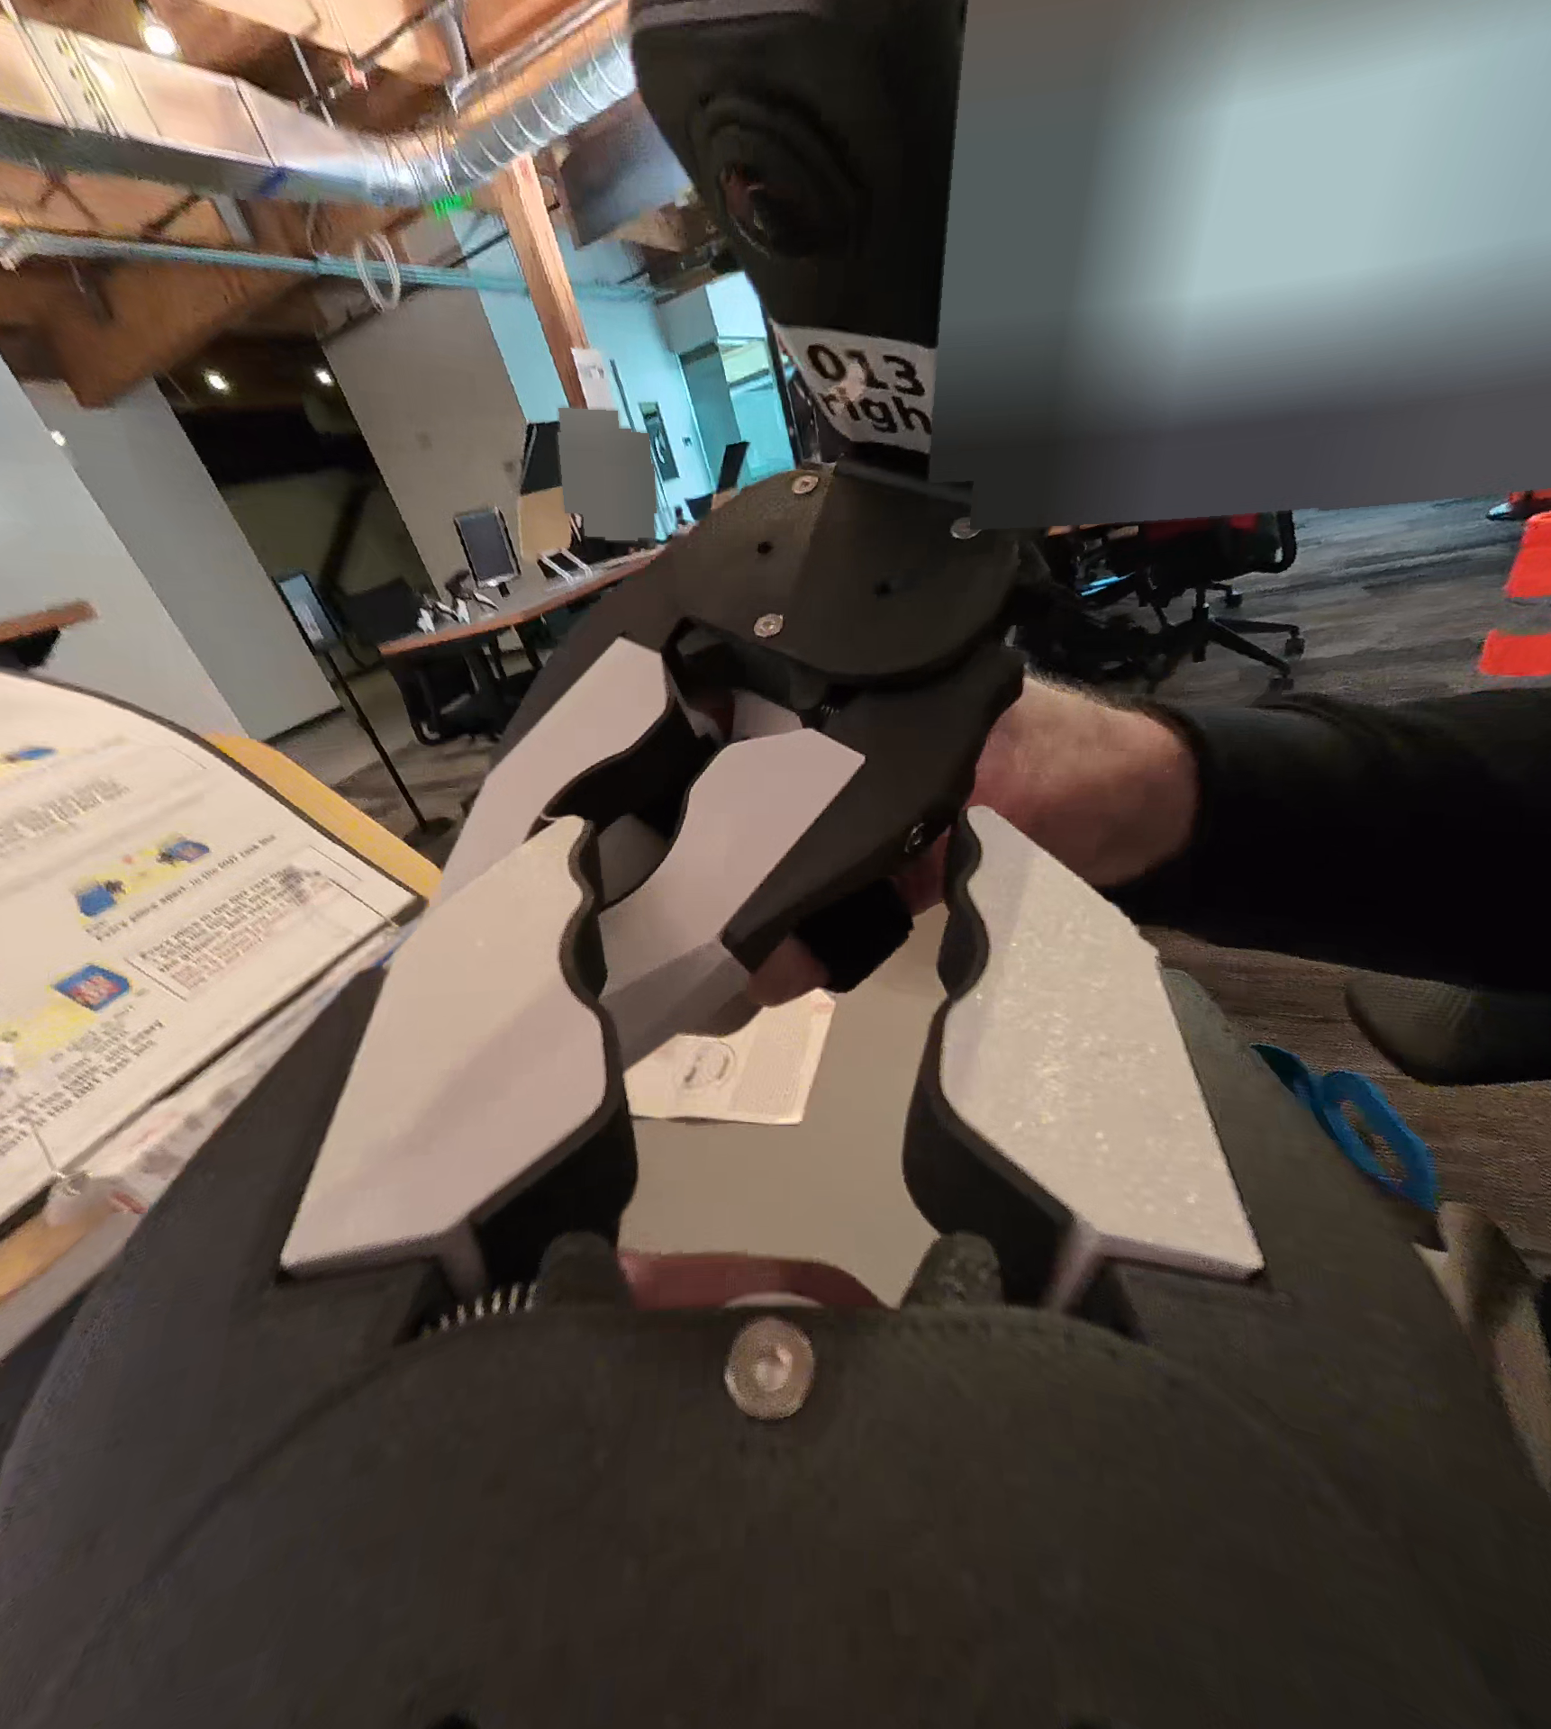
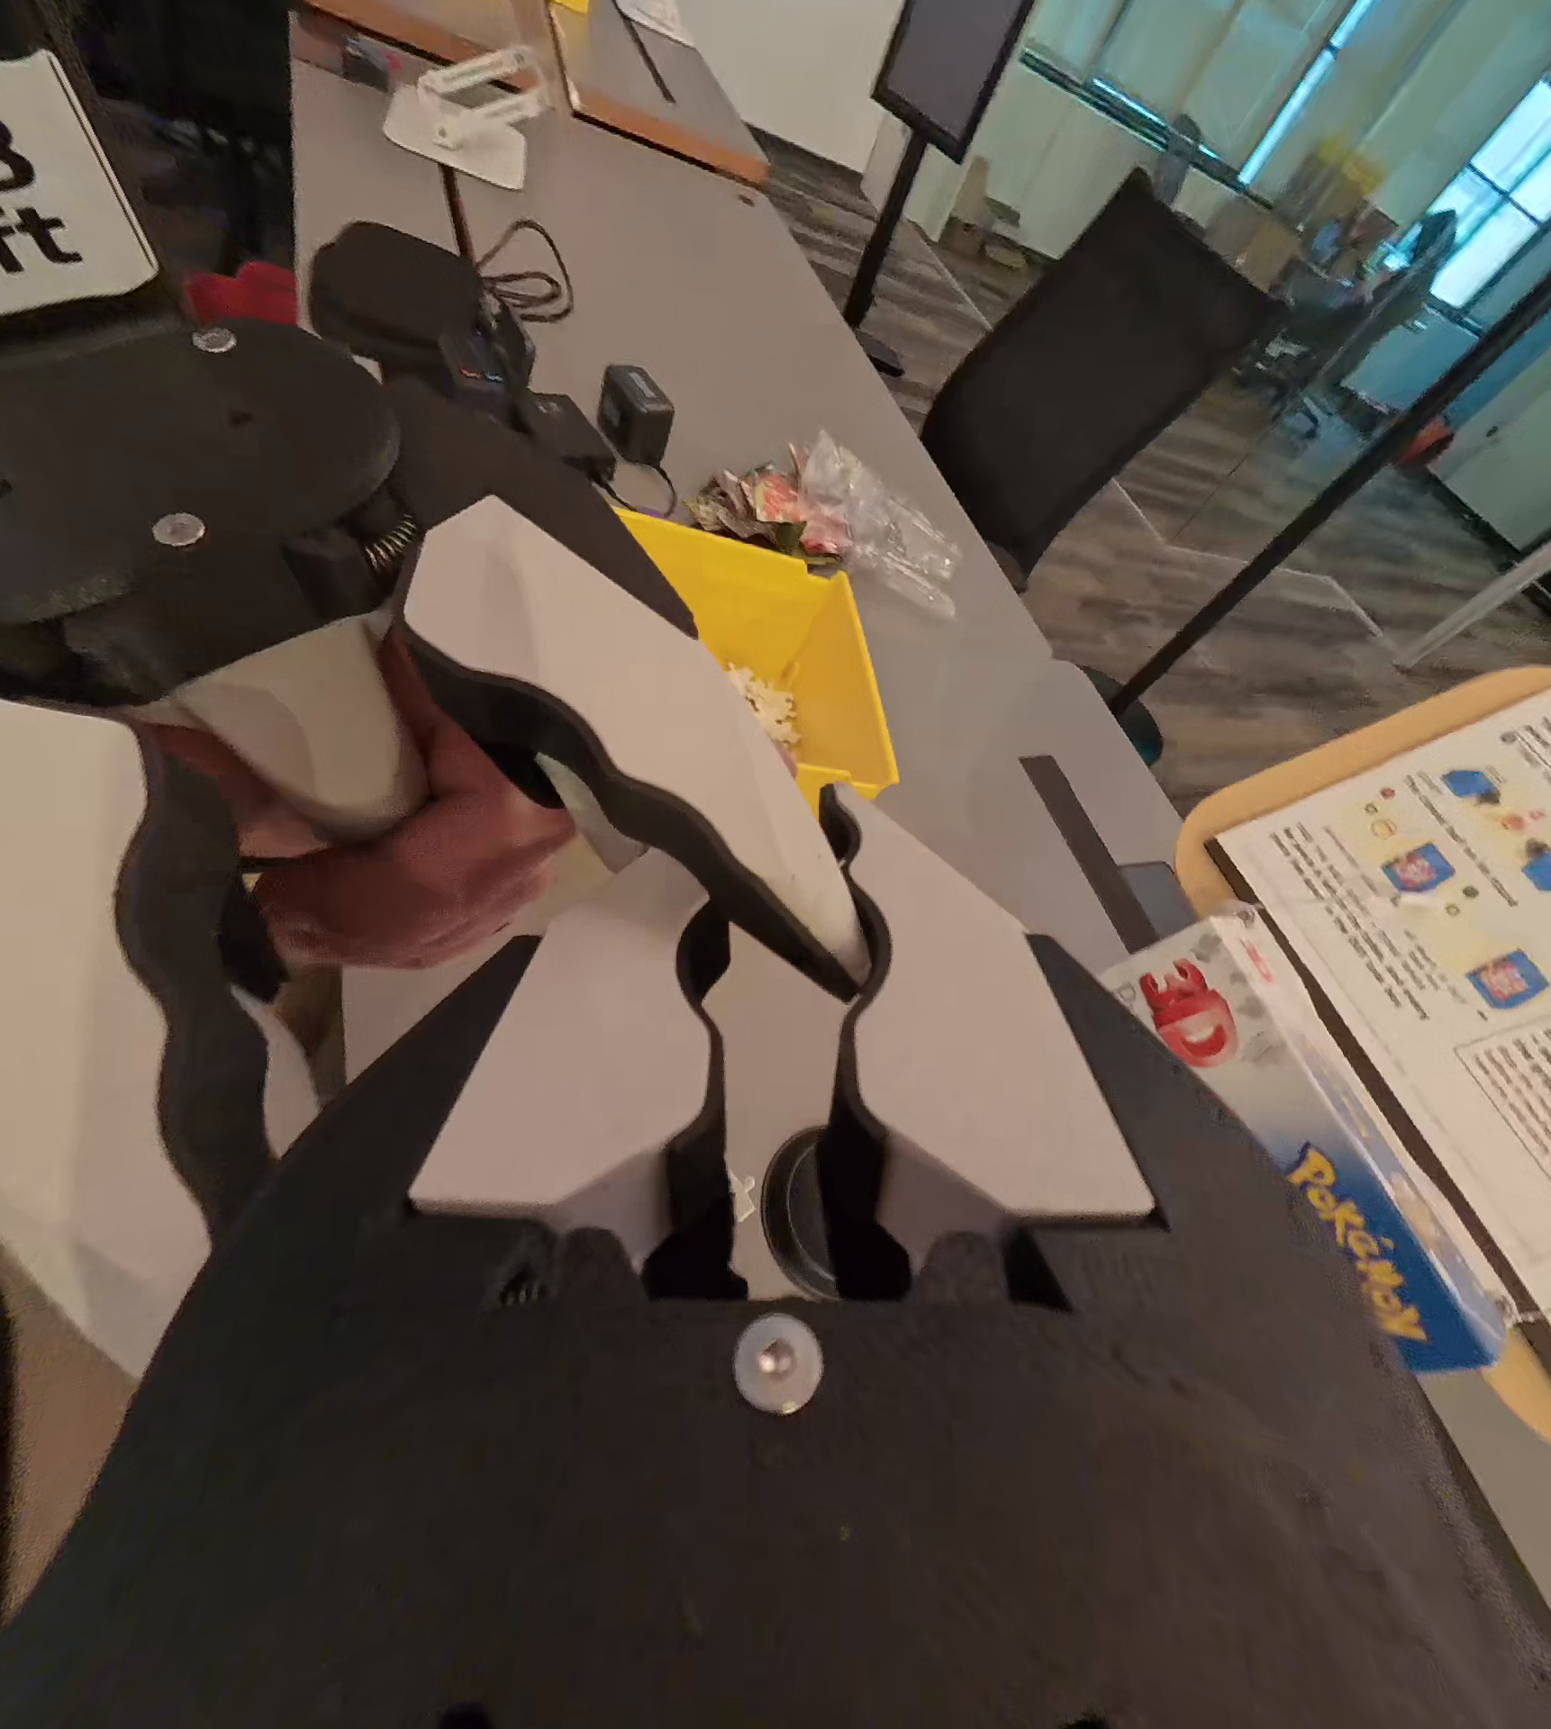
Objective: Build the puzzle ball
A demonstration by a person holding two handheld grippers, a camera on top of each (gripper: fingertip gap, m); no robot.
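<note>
My left gripper (image 1: 767, 833) is open wide and empty above the grey table (image 1: 753, 1179). My right gripper (image 2: 767, 870) faces it with its jaws a narrow gap apart. One finger (image 2: 659, 730) of the left gripper pokes its tip into that gap and touches the right-hand pad. I see no piece held in either one. A yellow bin (image 2: 833, 617) with small white pieces stands behind. A clear bag (image 2: 828, 510) of coloured pieces lies past it. The blue puzzle box (image 2: 1352, 1188) lies at the right. No ball is in view.
An instruction sheet (image 1: 98, 936) on a black board rests on a wooden tray (image 2: 1221, 823). A small leaflet (image 1: 734, 1067) lies on the table. Black chargers and cables (image 2: 510, 374) sit at the back. A black office chair (image 2: 1081, 374) stands beyond the table edge.
</note>
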